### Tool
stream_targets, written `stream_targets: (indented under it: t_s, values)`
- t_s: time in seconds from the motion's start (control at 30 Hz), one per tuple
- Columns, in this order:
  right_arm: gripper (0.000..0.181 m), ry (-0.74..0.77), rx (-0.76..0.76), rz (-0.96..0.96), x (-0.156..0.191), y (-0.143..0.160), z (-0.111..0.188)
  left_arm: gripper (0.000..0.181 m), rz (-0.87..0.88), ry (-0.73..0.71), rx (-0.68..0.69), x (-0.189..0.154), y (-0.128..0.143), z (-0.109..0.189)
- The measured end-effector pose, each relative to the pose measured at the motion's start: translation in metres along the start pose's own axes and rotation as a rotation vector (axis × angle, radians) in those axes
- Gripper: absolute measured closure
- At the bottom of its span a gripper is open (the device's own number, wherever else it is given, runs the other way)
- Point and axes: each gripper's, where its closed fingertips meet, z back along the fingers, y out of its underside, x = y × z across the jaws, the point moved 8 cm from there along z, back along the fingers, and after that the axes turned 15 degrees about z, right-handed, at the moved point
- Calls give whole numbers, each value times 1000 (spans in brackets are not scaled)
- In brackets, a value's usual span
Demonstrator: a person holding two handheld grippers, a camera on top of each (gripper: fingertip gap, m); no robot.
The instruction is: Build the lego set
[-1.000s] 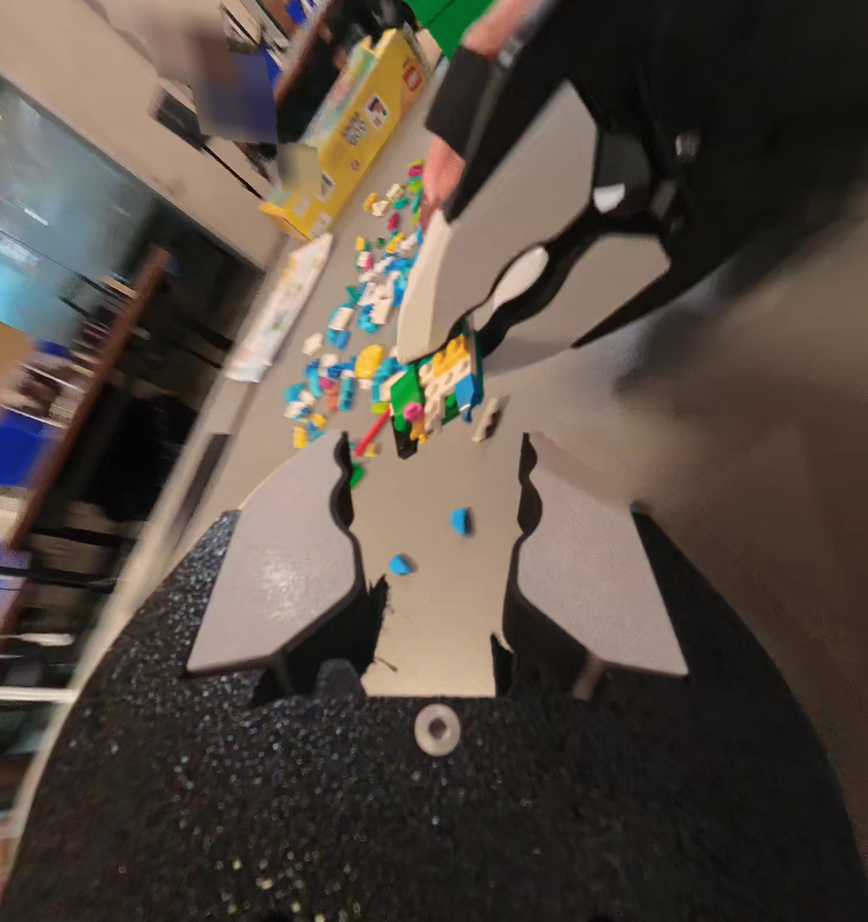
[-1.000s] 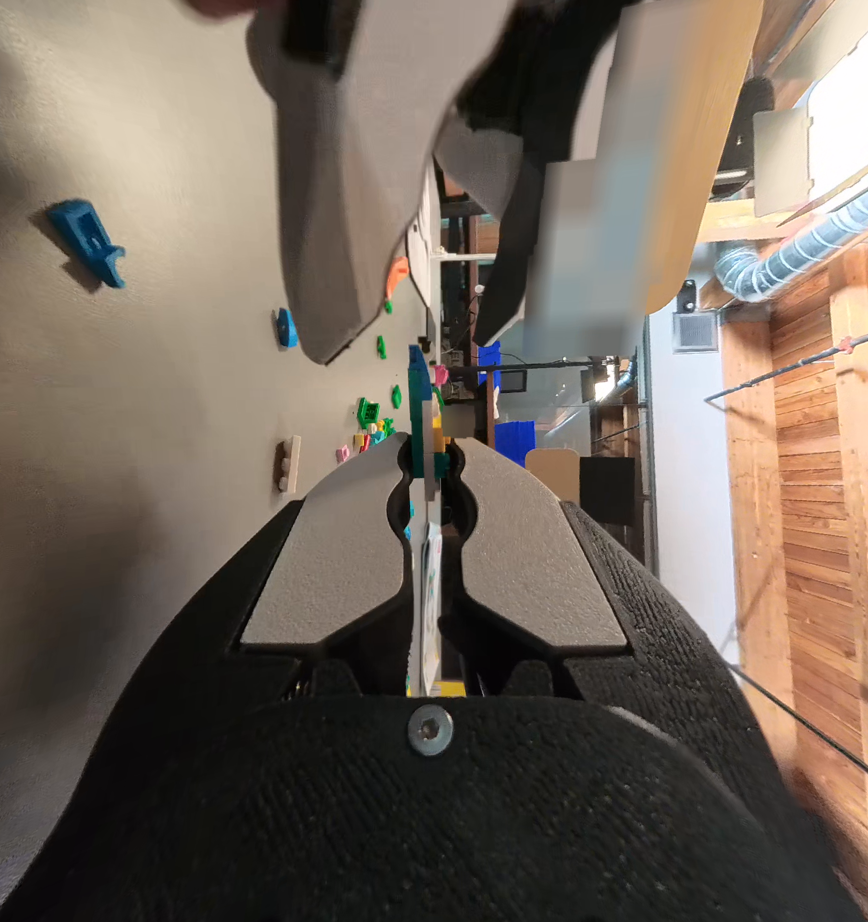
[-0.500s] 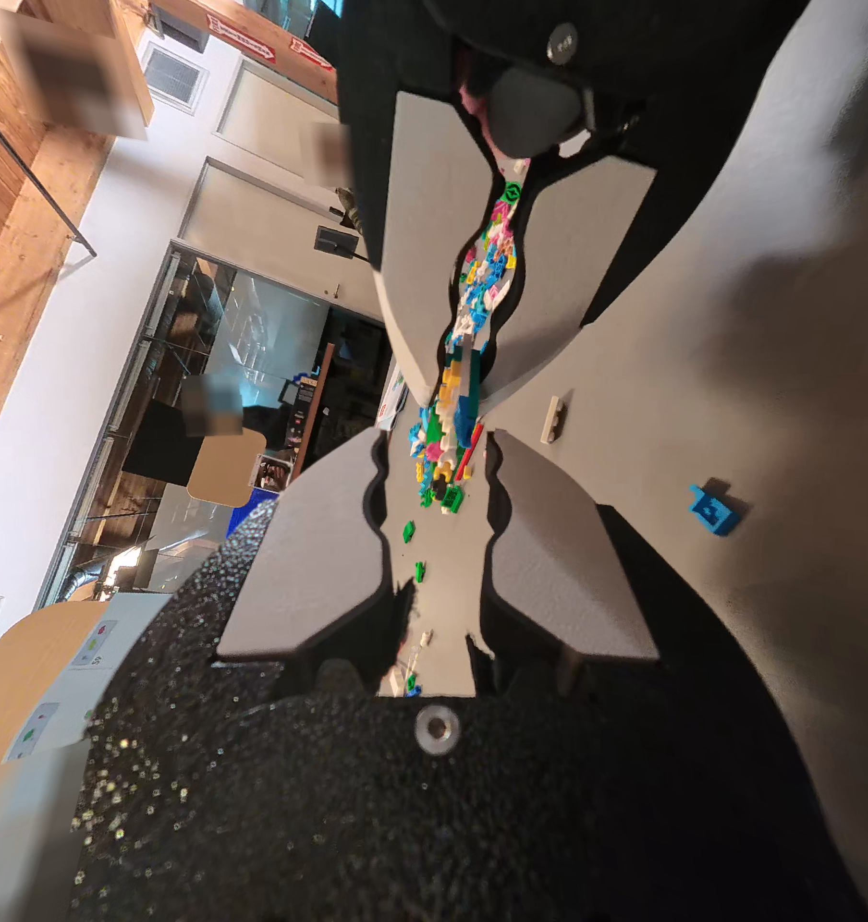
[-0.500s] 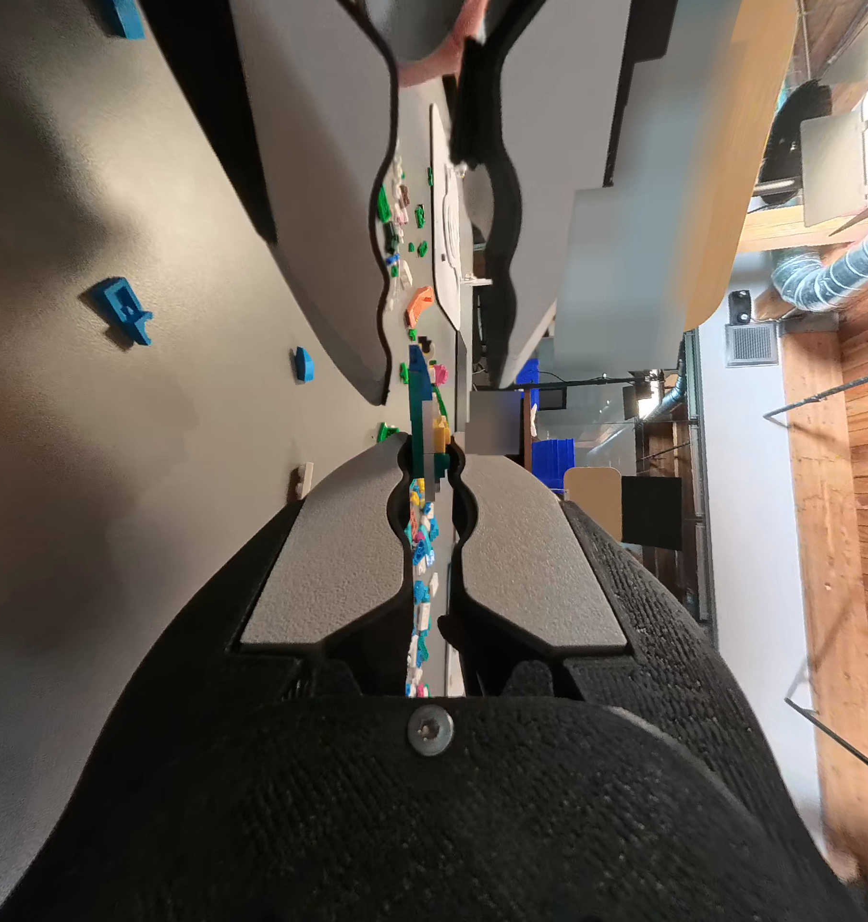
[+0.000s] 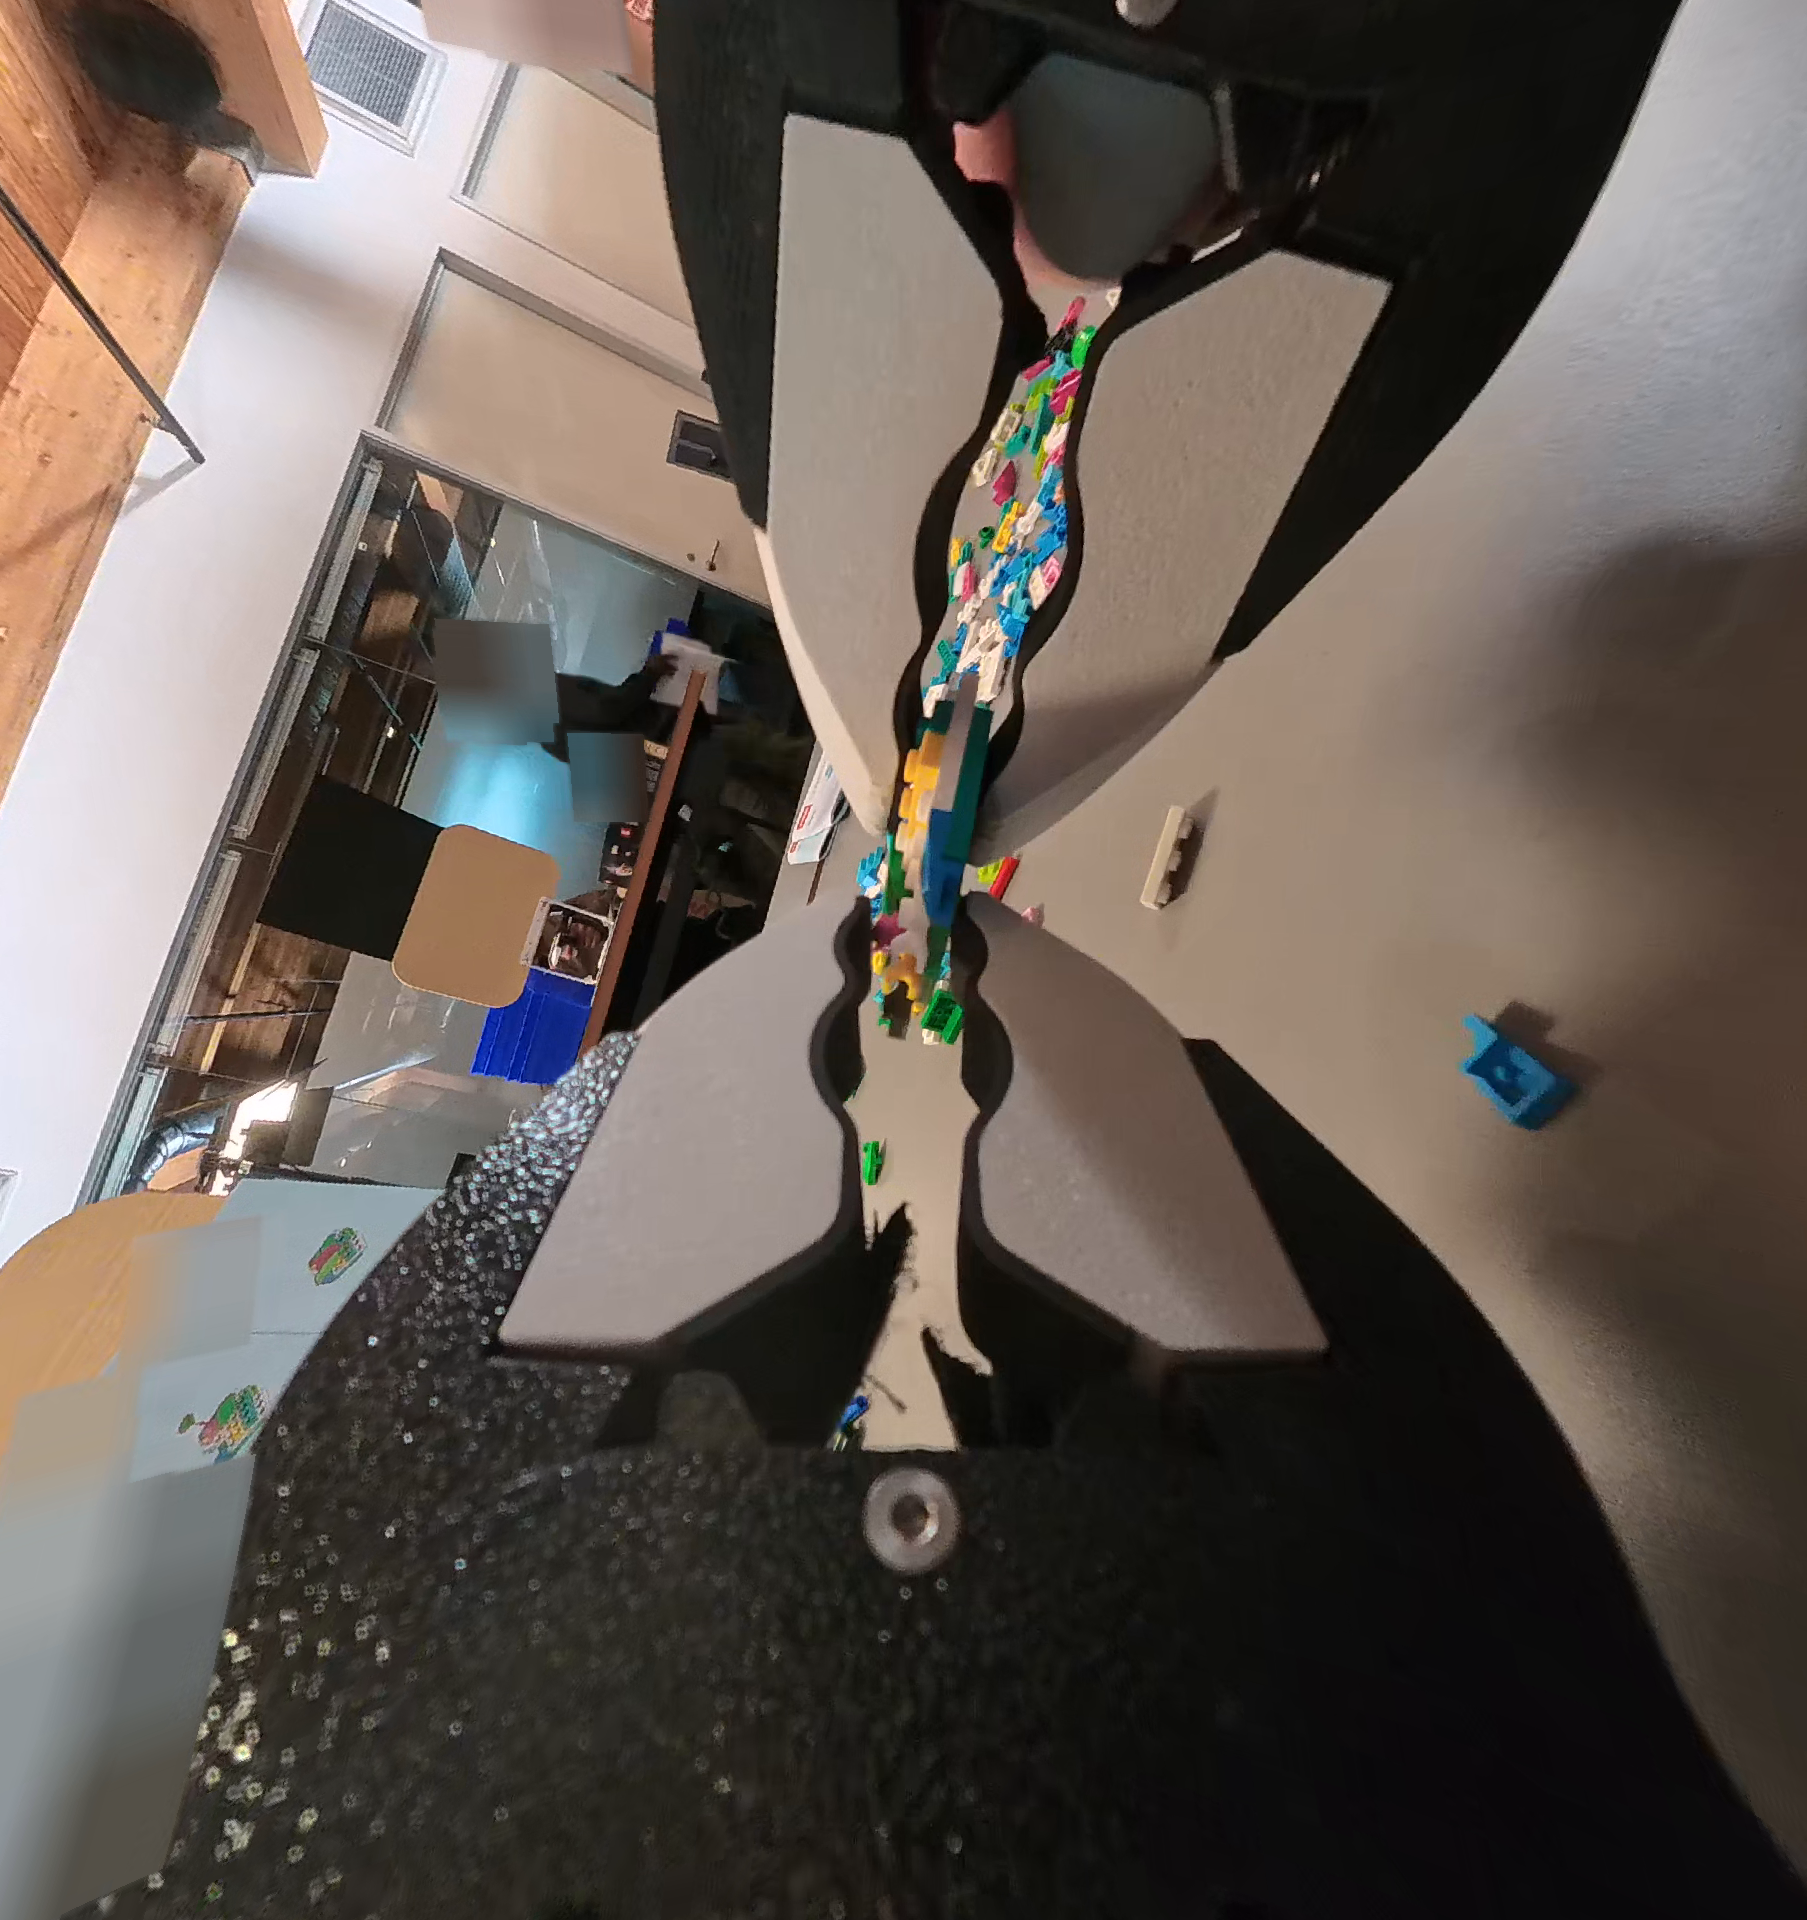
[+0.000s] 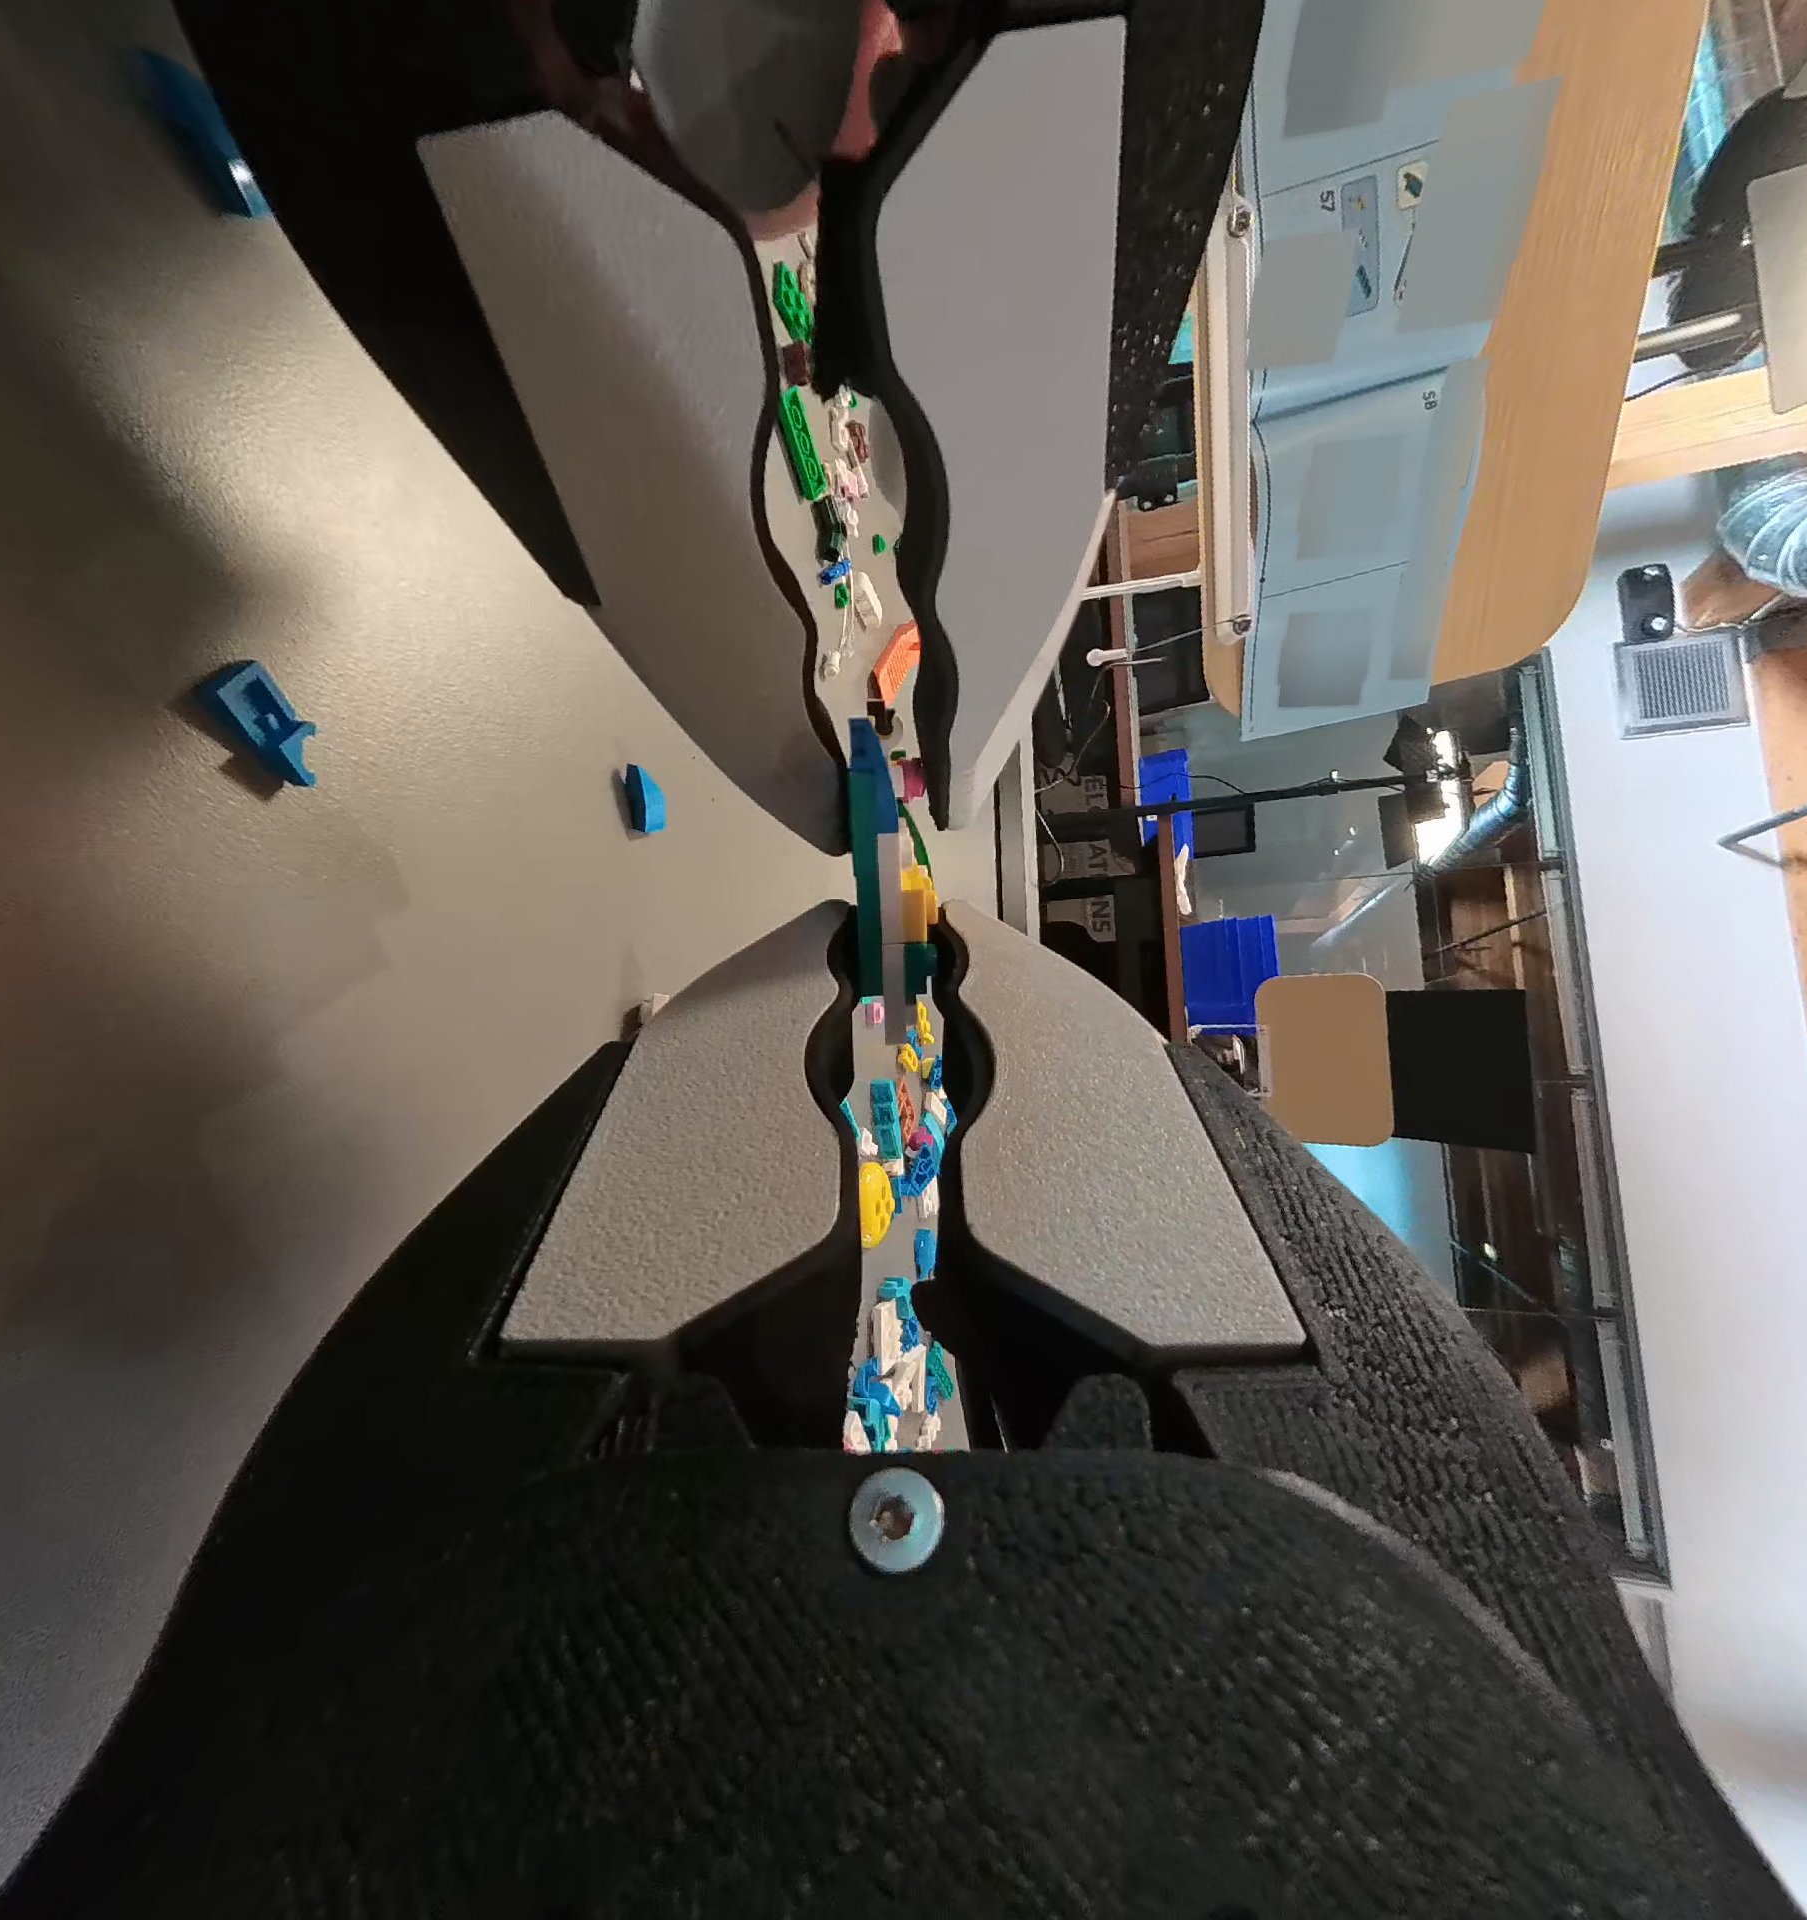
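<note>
While the right gripper pinched the lego build, the spread left gripper risked knocking pieces loose onto the counter.

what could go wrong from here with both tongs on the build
1. The lego assembly is pinched only at its thin edges by the right tongs and left tongs, so it may twist or split apart.
2. A dropped part would land among the loose bricks on the table.

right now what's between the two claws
The half-built lego model bridges them: the right claw is shut on one end, its other end sits between the tips of the left claw. Both views show it.
</note>
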Motion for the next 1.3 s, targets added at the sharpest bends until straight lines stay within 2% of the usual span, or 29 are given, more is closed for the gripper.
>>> stream_targets:
  t_s: [0.33, 0.47, 0.7, 1.03, 1.3]
  values:
    - [170, -11, -19, -13, 1, 0, 1, 169, 6, 44, 32, 0, -1, 1]
    - [171, -6, -36, -37, -1, 2, 3, 167, 107, 43, -21, 2, -2, 1]
    - [171, -53, -71, -92, -2, 2, 2, 149, 165, 65, -36, 7, 0, 2]
    - [171, -129, -134, -208, -5, 4, 1, 166, 88, 107, -45, 6, 3, 6]
    - [170, -135, -156, -256, -10, 4, 1, 169, 169, 143, -19, 12, 1, 8]
